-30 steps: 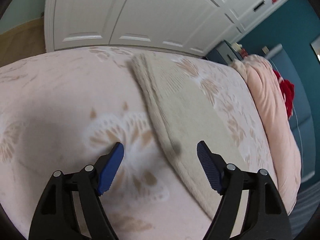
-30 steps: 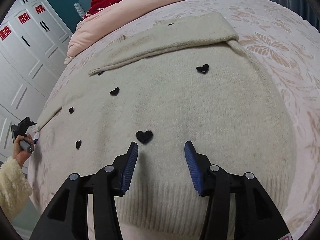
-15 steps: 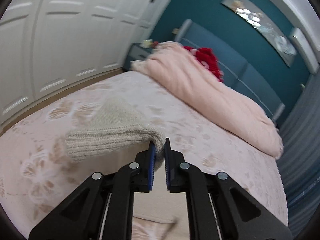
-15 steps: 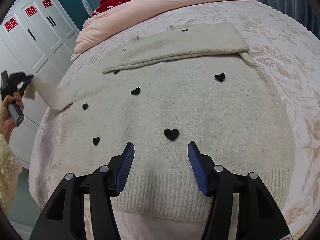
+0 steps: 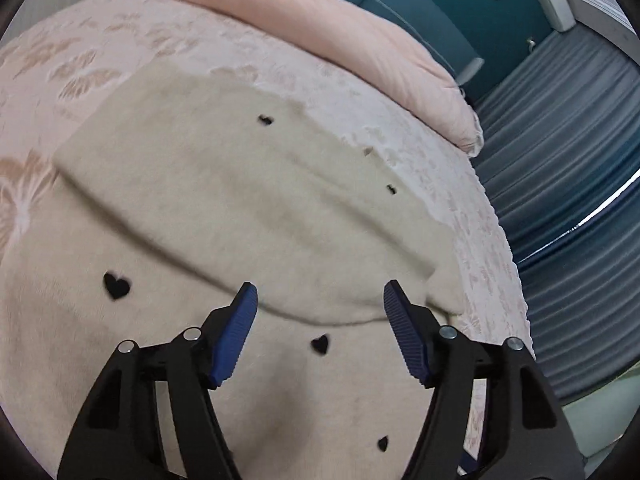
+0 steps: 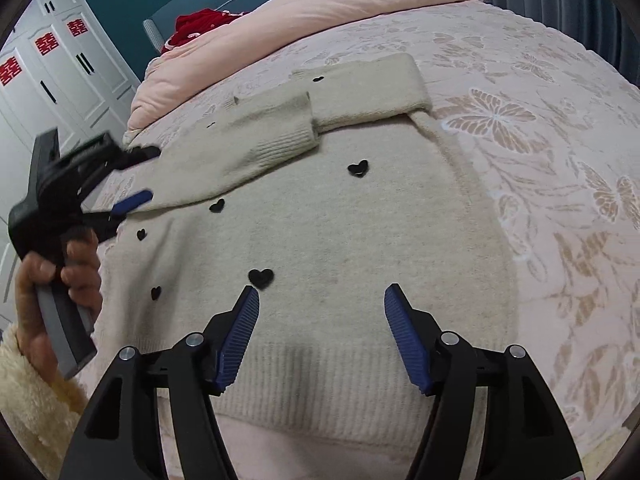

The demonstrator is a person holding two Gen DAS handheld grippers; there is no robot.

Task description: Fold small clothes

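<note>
Folded across since half a second ago, the left sleeve [image 6: 256,140] now lies on the cream sweater [image 6: 340,240], mid-frame on the bed [image 6: 540,120]. Both claws, left claw [image 5: 320,300] and right claw [image 6: 320,300], hang spread, holding nothing. Next fold should align edges squarely.

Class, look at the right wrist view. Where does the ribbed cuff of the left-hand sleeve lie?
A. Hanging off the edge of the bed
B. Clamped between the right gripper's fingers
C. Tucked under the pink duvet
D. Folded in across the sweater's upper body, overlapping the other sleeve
D: the ribbed cuff rests on the cream sweater, its end over the other sleeve; the right gripper is open and empty.
</note>
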